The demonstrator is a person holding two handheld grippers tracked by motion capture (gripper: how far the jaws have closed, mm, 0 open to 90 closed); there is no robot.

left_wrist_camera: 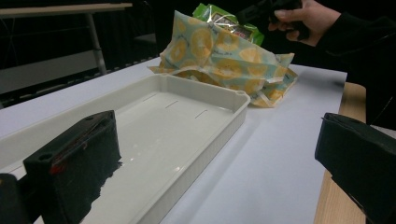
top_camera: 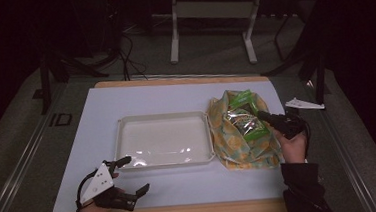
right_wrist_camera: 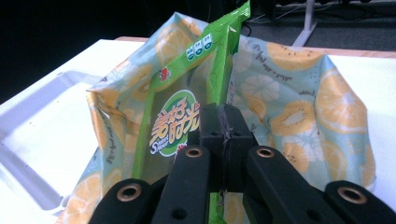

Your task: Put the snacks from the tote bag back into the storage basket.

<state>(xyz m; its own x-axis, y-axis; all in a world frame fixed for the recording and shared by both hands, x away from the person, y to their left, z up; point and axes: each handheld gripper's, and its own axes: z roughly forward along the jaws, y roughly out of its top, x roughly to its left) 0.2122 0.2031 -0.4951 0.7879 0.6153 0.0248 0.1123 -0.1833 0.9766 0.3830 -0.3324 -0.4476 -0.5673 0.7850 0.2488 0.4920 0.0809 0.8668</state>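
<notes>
A green snack packet (top_camera: 247, 116) stands inside an open yellow fruit-print bag (top_camera: 239, 150) at the right of the white mat. My right gripper (top_camera: 263, 115) is shut on the packet's back seam; in the right gripper view the jaws (right_wrist_camera: 225, 125) meet on the green film (right_wrist_camera: 175, 109), with the bag's lining (right_wrist_camera: 322, 100) around it. My left gripper (top_camera: 134, 175) rests at the mat's near left corner, open and with nothing between its jaws. From the left gripper view (left_wrist_camera: 215, 158) I see the bag (left_wrist_camera: 219, 51) and the right hand (left_wrist_camera: 303, 16) behind it.
An empty white tray (top_camera: 162, 117) lies in the middle of the mat, just left of the bag; its rim (left_wrist_camera: 236, 99) runs ahead of my left gripper. A white paper scrap (top_camera: 303, 104) lies off the mat at right. Table legs stand beyond the far edge.
</notes>
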